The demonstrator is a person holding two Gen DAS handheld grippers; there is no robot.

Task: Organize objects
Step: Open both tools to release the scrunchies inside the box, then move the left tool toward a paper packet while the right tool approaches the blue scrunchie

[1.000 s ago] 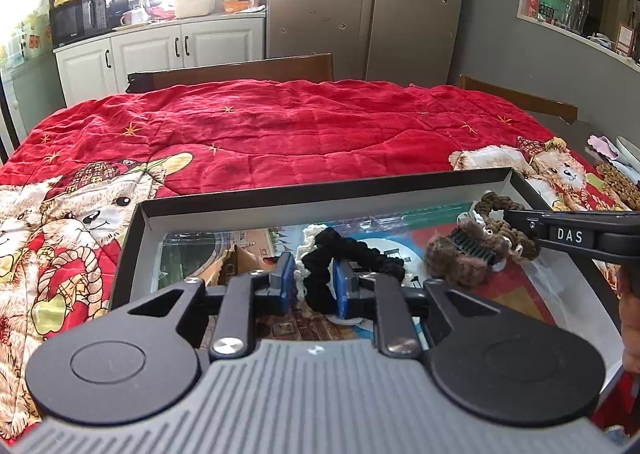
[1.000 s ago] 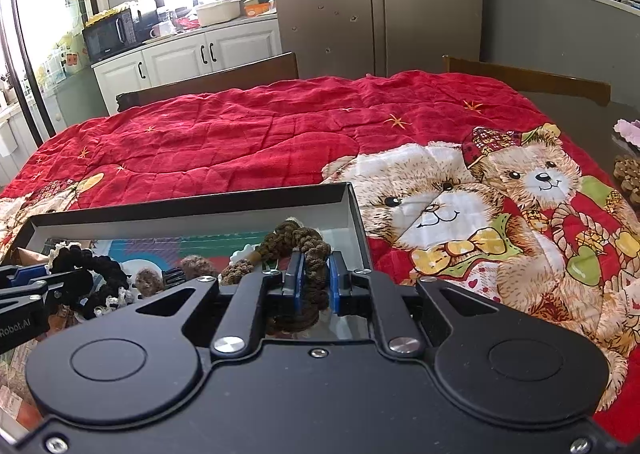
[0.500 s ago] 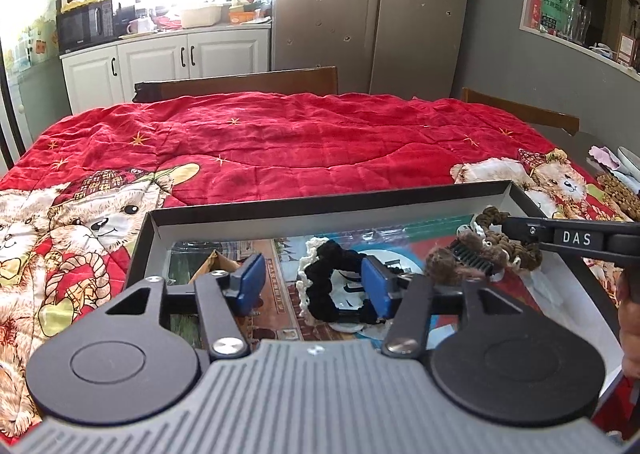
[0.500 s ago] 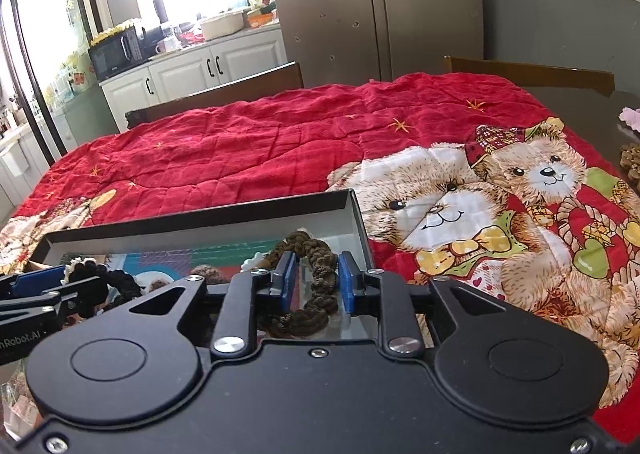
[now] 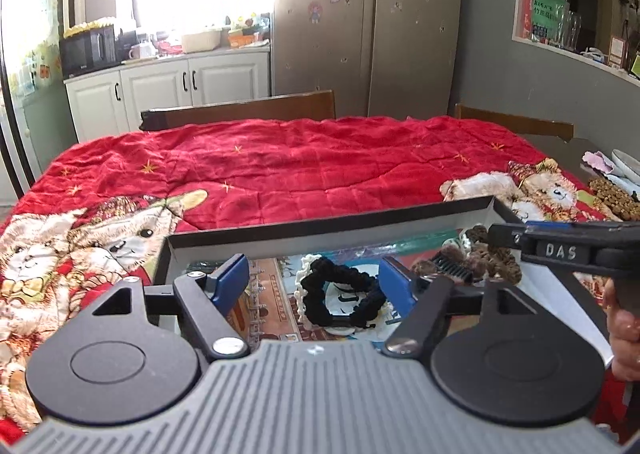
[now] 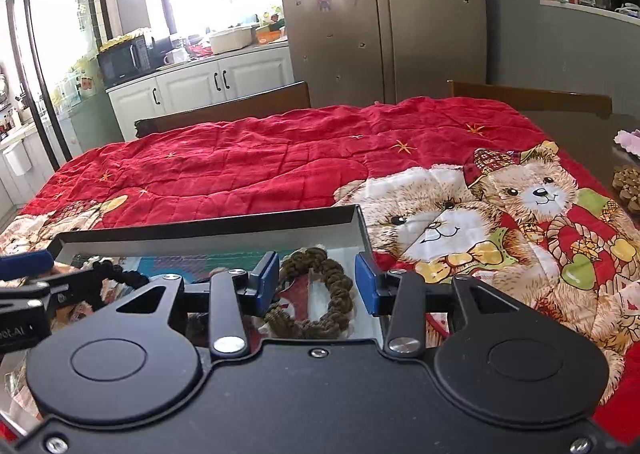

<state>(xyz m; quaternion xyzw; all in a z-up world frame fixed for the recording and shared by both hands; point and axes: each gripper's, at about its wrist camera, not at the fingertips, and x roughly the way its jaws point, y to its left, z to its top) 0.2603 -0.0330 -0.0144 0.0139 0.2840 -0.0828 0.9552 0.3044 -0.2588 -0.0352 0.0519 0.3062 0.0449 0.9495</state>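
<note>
a: where is the left gripper (image 5: 314, 286)?

b: it hangs over a shallow black cardboard box tray (image 5: 328, 225) with pale inner walls. its blue-padded jaws stand wide and have just been opening. a black braided hair scrunchie (image 5: 340, 296) lies in the gap between them on the tray floor, and neither pad touches it.

a: and the right gripper (image 6: 316, 284)?

b: it hangs over the right end of the same tray. its jaws are partly apart and have also just been opening. an olive-brown braided hair scrunchie (image 6: 320, 302) lies flat in the tray's right corner, between the blue pads (image 6: 267, 281) but free of them.

a: what else is in the tray?

b: from the left wrist view, a brown furry hair claw clip (image 5: 452, 268) with black teeth lies between the two scrunchies, just right of the black one. a cream lace scrunchie (image 5: 301, 282) peeks out from under the black one. the tray floor is lined with a colourful printed sheet (image 5: 272, 302).

a: what does the tray sit on?

b: a red quilted blanket with teddy bear prints (image 5: 280, 169), spread over the surface beneath. part of a person's hand (image 5: 622, 330) shows at the right edge of the left wrist view, holding the right gripper.

a: and further out?

b: beyond the blanket's far edge, dark wooden chair backs (image 5: 240, 111), then a tall steel double-door fridge (image 5: 368, 21), white kitchen cabinets (image 5: 168, 87) and a black microwave (image 5: 86, 49) on the kitchen counter under a bright window.
</note>
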